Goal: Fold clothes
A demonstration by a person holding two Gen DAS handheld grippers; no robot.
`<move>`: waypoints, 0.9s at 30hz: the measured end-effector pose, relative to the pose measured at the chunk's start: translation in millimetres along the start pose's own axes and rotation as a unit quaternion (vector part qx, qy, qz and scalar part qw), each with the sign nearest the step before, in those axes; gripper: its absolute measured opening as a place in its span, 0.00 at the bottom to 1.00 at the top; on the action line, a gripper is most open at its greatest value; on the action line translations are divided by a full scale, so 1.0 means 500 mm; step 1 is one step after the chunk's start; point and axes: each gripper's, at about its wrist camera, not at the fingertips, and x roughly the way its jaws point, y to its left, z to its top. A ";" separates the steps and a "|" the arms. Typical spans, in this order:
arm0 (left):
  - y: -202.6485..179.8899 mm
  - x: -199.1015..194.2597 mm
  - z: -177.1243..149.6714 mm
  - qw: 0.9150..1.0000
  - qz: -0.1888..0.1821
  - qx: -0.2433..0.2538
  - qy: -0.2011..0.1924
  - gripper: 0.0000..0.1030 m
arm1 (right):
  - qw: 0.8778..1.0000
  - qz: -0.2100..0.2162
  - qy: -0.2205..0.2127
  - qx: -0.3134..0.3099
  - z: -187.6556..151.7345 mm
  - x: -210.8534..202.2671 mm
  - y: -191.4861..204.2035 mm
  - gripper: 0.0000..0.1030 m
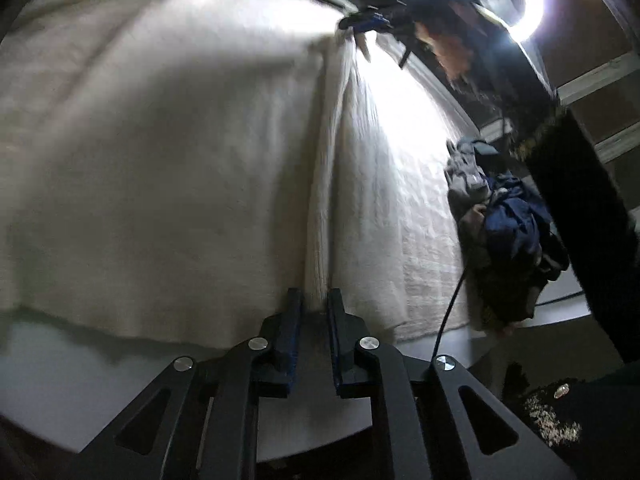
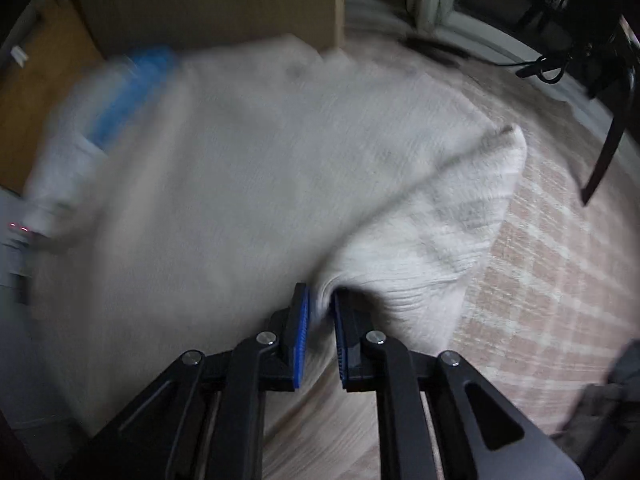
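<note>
Left gripper point(image 1: 315, 300) clamped on a bunched fold of the cream knit garment point(image 1: 160, 140); cloth hangs away beyond the tips. Right gripper point(image 2: 321, 300) pinches another edge, fabric spreading above patterned rug point(image 2: 540, 260).

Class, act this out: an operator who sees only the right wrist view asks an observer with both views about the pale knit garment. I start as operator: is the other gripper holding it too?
Observer: Yes, the left gripper is shut on a bunched ridge of the knit garment.
Operator: Any more laundry around?
Observer: A heap of dark clothes lies beside it.
Operator: Is my gripper visible there?
Observer: Yes, the right gripper pinches the far end, near a bright ring light.
</note>
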 end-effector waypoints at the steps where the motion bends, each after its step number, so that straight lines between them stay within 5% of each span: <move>1: 0.002 -0.022 -0.001 1.000 0.010 0.004 -0.014 0.11 | 0.999 0.039 -0.018 0.014 -0.001 -0.031 -0.016 0.15; 6: -0.025 -0.056 0.021 0.998 0.007 0.041 -0.048 0.11 | 0.981 0.044 -0.142 0.122 -0.009 -0.153 -0.185 0.21; 11: -0.076 0.033 0.053 0.995 -0.004 0.098 -0.011 0.11 | 0.991 0.015 -0.098 0.094 -0.002 -0.072 -0.178 0.19; 18: -0.053 0.088 0.069 0.997 -0.010 0.076 0.019 0.05 | 0.997 -0.032 -0.047 0.046 0.052 0.056 -0.116 0.18; 23: -0.017 -0.010 0.082 0.998 0.015 0.054 -0.011 0.10 | 0.996 -0.006 -0.064 0.054 0.048 -0.005 -0.117 0.18; 25: 0.027 -0.084 0.092 0.997 0.047 0.041 -0.045 0.24 | 0.995 0.007 -0.079 0.053 0.038 -0.051 -0.117 0.18; 27: 0.088 -0.162 0.103 0.993 0.086 0.022 -0.082 0.26 | 0.994 0.019 -0.095 0.047 0.020 -0.099 -0.097 0.19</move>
